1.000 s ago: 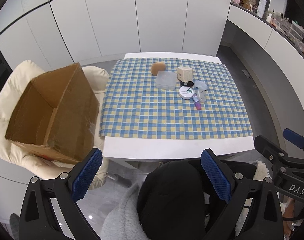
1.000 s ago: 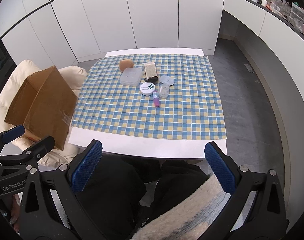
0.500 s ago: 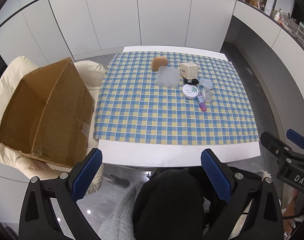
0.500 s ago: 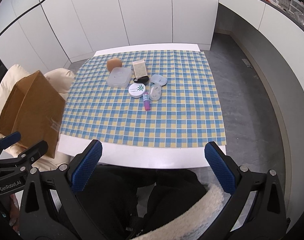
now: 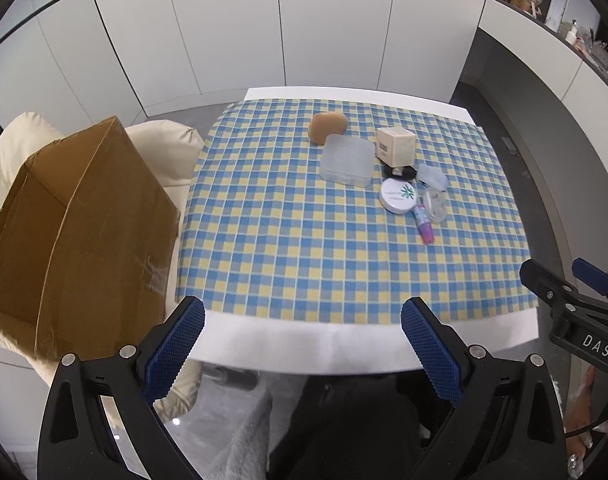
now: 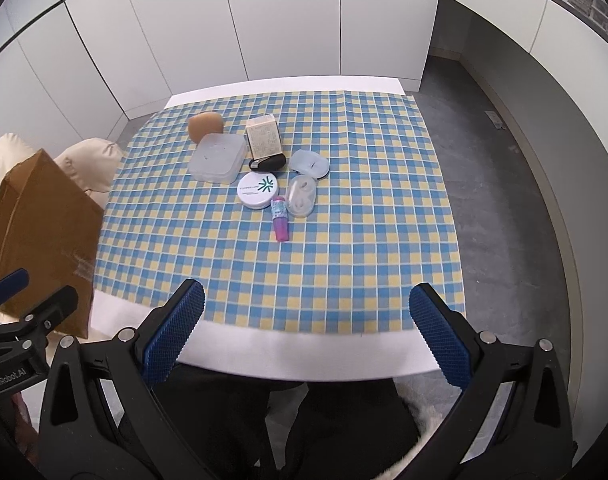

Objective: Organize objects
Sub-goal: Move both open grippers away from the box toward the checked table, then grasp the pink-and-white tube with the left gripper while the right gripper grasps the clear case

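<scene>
- Your left gripper point(image 5: 302, 318) fills the bottom of the left wrist view, its blue-padded fingers point(image 5: 175, 350) spread wide with nothing between them, hanging over the near edge of the table point(image 5: 304, 348).
- Your right gripper point(image 6: 305, 306) sits the same way at the bottom of the right wrist view, jaws wide apart and empty; it also pokes in at the right edge of the left wrist view.
- The checked cloth point(image 6: 343, 240) covers most of the table, in the middle of both frames.
- The objects you are to organize are clustered on the cloth, upper centre of the right wrist view and upper right of centre in the left wrist view.
- At the back of that cluster: a brown sponge point(image 6: 205, 125), a frosted square box point(image 6: 218, 157) touching its front, and a small beige carton point(image 6: 264, 135) just to the right.
- In front: a black item point(image 6: 268, 163), a white round tin point(image 6: 259, 190), a purple tube point(image 6: 280, 224) lying flat, a clear case point(image 6: 301, 196) and a pale lid point(image 6: 309, 163).
- A cardboard box point(image 5: 76, 232) rests on a cream chair point(image 5: 160, 148) at the left of the left wrist view, beside the table.
</scene>
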`<state>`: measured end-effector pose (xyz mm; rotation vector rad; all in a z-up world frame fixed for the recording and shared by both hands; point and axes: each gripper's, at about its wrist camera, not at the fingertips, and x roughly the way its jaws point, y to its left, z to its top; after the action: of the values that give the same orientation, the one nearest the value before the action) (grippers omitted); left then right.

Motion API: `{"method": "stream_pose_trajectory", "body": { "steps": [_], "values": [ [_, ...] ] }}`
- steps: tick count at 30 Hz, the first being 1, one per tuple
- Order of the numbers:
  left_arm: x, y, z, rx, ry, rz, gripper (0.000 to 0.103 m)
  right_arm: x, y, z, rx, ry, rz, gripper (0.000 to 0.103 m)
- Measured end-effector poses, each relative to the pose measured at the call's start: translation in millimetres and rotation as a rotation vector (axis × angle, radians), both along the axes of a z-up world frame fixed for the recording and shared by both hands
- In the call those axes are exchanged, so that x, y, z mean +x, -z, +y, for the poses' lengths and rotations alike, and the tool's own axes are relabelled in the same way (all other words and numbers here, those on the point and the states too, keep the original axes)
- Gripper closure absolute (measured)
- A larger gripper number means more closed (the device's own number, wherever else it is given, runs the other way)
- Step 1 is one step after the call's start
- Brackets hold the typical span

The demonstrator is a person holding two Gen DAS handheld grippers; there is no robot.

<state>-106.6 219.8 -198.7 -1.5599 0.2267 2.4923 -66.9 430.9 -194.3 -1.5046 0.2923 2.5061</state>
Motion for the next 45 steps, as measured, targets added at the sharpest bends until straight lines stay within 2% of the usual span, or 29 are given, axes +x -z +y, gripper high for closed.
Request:
{"method": "stream_pose_trajectory", "body": {
  "steps": [8,18,24,29,31,33,37,39,41,45],
  "values": [
    [-33.1,26.9,8.7,-0.026,-0.016,-0.007,0.004,-36.8,23.2,10.9,0.005,-0.022,0.005,0.0],
    [-69.0,63.6,13.0,-0.034,-0.033,-0.027,0.004,-81.7,67.3,37.0,-0.009,-0.002,-0.048,0.0],
    [-89.7,87.6,25.0,0.005,-0.016,-0.07,0.005,-107.8,96.6,45.8,0.044,-0.01,-0.078,0.0],
    [-97.3,102.8,41.6,0.001,0.002,-0.079,0.005,-134.3,124.3,55.5,0.018,0.018,-0.098,0.0],
    [-97.4,106.8,48.1,-0.004,0.015,-0.081,0.005,-144.8,136.4,54.8,0.015,0.019,-0.116,0.004],
    [-97.5,108.8,51.9,-0.007,0.023,-0.08,0.005,-153.4,149.0,53.6,0.021,0.025,-0.146,0.013],
    [-96.6,116.1,59.1,0.01,0.033,-0.105,0.005,-154.1,151.8,57.8,-0.035,0.033,-0.108,0.019],
    [-95.8,119.5,63.3,0.019,0.042,-0.12,0.005,-151.3,150.4,58.7,-0.054,0.012,-0.08,0.032],
    [-92.3,122.5,70.2,0.015,0.059,-0.13,0.005,-150.7,149.8,57.0,-0.06,-0.001,-0.068,0.036],
    [-84.1,124.6,79.5,-0.006,0.083,-0.128,0.005,-150.2,148.6,51.2,-0.051,-0.018,-0.054,0.036]
  ]
}}
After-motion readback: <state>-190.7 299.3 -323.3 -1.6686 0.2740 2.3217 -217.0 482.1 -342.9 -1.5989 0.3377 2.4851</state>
